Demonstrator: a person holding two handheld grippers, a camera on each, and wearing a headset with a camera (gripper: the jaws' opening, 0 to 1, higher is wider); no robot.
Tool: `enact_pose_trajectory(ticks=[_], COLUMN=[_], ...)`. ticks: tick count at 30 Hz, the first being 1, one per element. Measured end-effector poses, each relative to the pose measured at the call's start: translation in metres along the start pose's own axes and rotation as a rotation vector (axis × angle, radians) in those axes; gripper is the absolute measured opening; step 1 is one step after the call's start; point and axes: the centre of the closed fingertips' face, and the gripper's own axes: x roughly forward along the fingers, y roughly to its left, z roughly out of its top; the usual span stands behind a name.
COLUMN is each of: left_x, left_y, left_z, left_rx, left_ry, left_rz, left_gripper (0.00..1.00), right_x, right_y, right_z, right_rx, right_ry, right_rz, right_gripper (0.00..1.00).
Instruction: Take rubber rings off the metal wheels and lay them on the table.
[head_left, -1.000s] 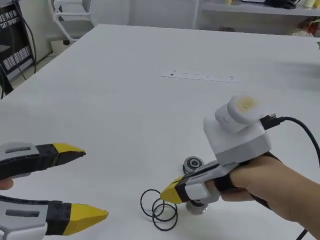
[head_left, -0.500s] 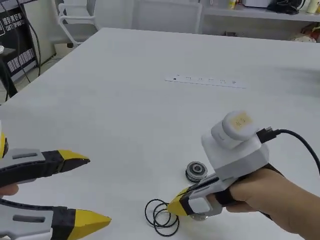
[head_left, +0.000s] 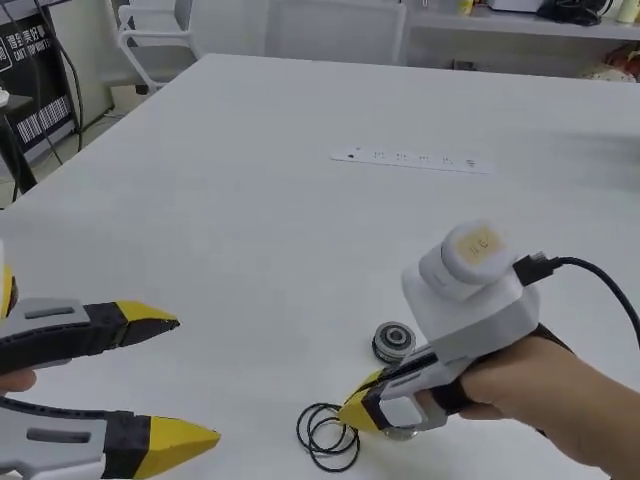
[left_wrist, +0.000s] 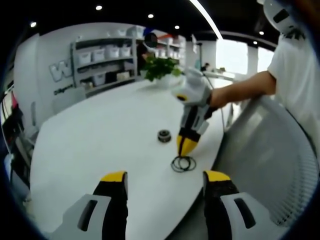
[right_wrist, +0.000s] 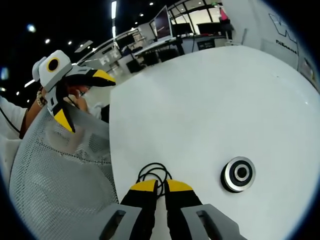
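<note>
The right gripper (head_left: 352, 412) is pointing down with its jaws pressed together, its tips right at the loose black rubber rings (head_left: 327, 437) that are lying on the white table (head_left: 250, 180). A metal wheel (head_left: 394, 341) is sitting near them. The left gripper (head_left: 185, 378) is hovering well apart, with its jaws spread wide.
</note>
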Motion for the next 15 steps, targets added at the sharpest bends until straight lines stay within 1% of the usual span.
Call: enact_pose_trajectory(ticks=[7,12,15], left_x=[0.000,0.000,0.000], left_y=[-0.001,-0.002,-0.004], left_z=[0.000,0.001,0.001], left_rx=[0.000,0.000,0.001], left_ry=[-0.001,-0.003,-0.003], left_rz=[-0.005,-0.011,-0.017], left_gripper=[0.62,0.62,0.62], right_x=[-0.004,-0.010,-0.013], right_y=[-0.005,-0.006,-0.006], right_z=[0.002,0.011,0.018], right_rx=[0.001,0.000,-0.015], right_ry=[-0.013,-0.065,-0.098], right_rz=[-0.017,-0.023,-0.029], right_gripper=[0.05,0.07,0.08])
